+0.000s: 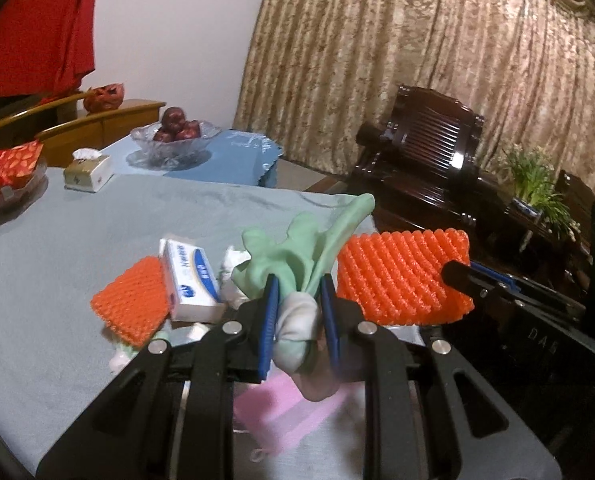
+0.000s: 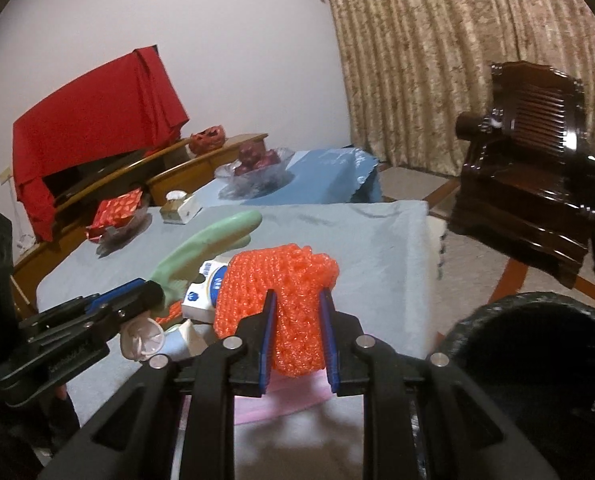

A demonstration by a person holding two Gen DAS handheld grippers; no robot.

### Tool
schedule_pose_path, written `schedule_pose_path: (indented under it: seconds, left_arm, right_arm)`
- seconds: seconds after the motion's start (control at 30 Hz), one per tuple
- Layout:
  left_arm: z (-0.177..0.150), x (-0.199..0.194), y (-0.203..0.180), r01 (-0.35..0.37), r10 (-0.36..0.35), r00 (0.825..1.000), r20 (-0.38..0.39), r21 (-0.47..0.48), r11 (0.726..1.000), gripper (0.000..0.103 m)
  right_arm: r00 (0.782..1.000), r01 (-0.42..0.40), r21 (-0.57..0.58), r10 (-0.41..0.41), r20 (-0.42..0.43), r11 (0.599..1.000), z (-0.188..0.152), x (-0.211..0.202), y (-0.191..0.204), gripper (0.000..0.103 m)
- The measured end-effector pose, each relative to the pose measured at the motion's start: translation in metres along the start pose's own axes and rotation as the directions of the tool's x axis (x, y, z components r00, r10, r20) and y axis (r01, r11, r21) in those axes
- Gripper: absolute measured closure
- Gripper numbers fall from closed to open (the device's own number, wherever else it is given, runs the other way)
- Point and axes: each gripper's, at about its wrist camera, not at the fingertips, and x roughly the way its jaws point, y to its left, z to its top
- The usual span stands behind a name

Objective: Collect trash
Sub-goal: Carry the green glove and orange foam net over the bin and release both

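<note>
My left gripper [image 1: 296, 294] is shut on a green rubber glove [image 1: 297, 256], held above the table; the glove also shows in the right wrist view [image 2: 205, 240]. My right gripper [image 2: 296, 304] is shut on an orange foam net [image 2: 281, 304], lifted above the table; it also shows in the left wrist view [image 1: 401, 276]. On the table lie a second orange foam net [image 1: 131, 300], a white and blue tissue pack [image 1: 191, 280], crumpled white paper [image 1: 233, 276] and a pink sheet [image 1: 281, 412]. A black trash bin [image 2: 537, 360] stands at the right.
The table has a pale blue cloth [image 1: 77, 280]. At the far side are a tissue box [image 1: 87, 172], a red snack packet [image 1: 11, 168] and a glass bowl of apples [image 1: 175, 136]. A dark wooden chair [image 1: 425, 160] and a plant [image 1: 537, 184] stand to the right.
</note>
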Motion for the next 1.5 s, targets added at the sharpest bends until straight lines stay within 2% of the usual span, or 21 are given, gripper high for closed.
schedule_pose_path:
  seconds: [0.43, 0.7, 0.93, 1.17, 1.5]
  left_arm:
    - [-0.005, 0.007, -0.074, 0.143, -0.141, 0.99, -0.029, 0.076, 0.987, 0.082]
    - [-0.019, 0.026, -0.133, 0.254, -0.245, 0.966, -0.086, 0.116, 0.96, 0.083]
    - [-0.036, 0.048, -0.178, 0.315, -0.295, 0.946, -0.136, 0.159, 0.936, 0.083]
    - [-0.05, 0.074, -0.209, 0.355, -0.321, 0.926, -0.198, 0.175, 0.918, 0.082]
    - [-0.067, 0.096, -0.228, 0.39, -0.333, 0.904, -0.268, 0.201, 0.898, 0.081]
  right_arm:
    - [0.986, 0.158, 0.041, -0.159, 0.039, 0.987, -0.011, -0.067, -0.054, 0.082]
    - [0.953, 0.298, 0.098, -0.301, 0.025, 0.95, -0.029, -0.107, -0.105, 0.082]
    - [0.914, 0.401, 0.154, -0.405, -0.01, 0.903, -0.051, -0.128, -0.145, 0.082]
    - [0.892, 0.451, 0.2, -0.449, -0.06, 0.87, -0.072, -0.133, -0.174, 0.082]
    - [0.876, 0.483, 0.221, -0.469, -0.113, 0.847, -0.089, -0.134, -0.19, 0.081]
